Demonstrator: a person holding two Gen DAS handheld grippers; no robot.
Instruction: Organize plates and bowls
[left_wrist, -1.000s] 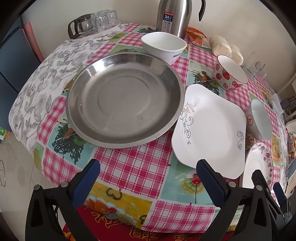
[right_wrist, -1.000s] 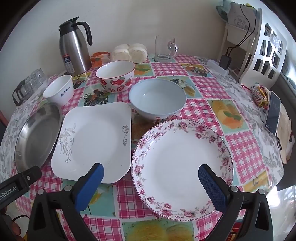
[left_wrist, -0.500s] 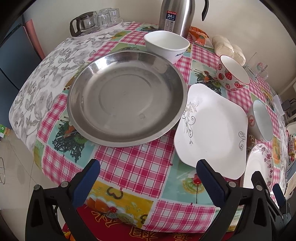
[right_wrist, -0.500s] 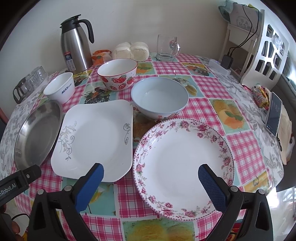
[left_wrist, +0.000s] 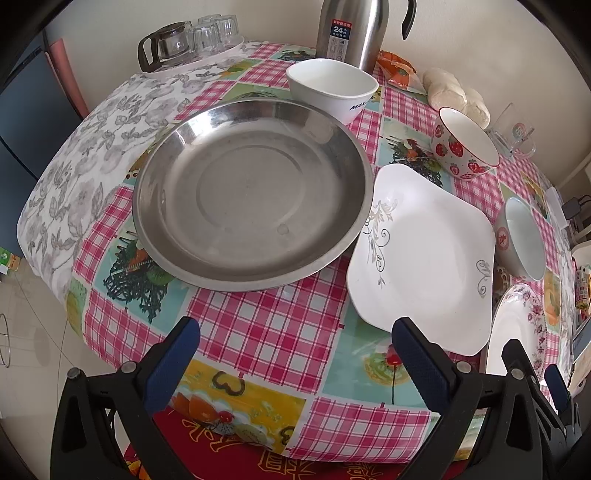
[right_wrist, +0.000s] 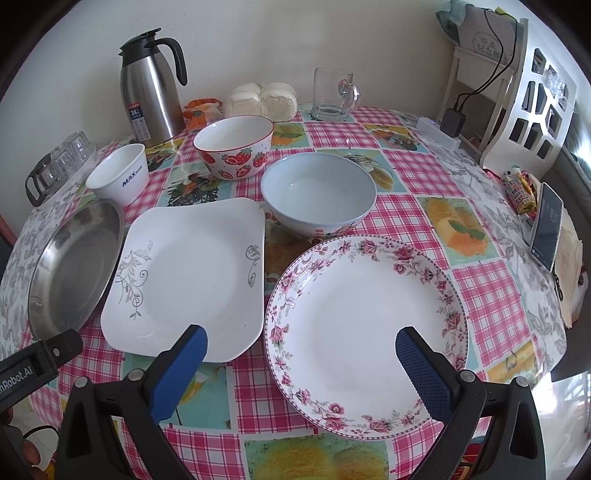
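Edging nearer the steel plate (left_wrist: 251, 192) since a second ago, left tool (left_wrist: 295, 354) gaping, right tool (right_wrist: 301, 360) wide over floral plate (right_wrist: 365, 328); nothing stacked yet.

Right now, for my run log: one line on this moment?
left gripper: open, empty | right gripper: open, over floral plate | plates, bowls unstacked

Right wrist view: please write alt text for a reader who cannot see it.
The open right gripper hovers over a floral-rimmed plate; a square white plate and steel dish lie left, three bowls behind.
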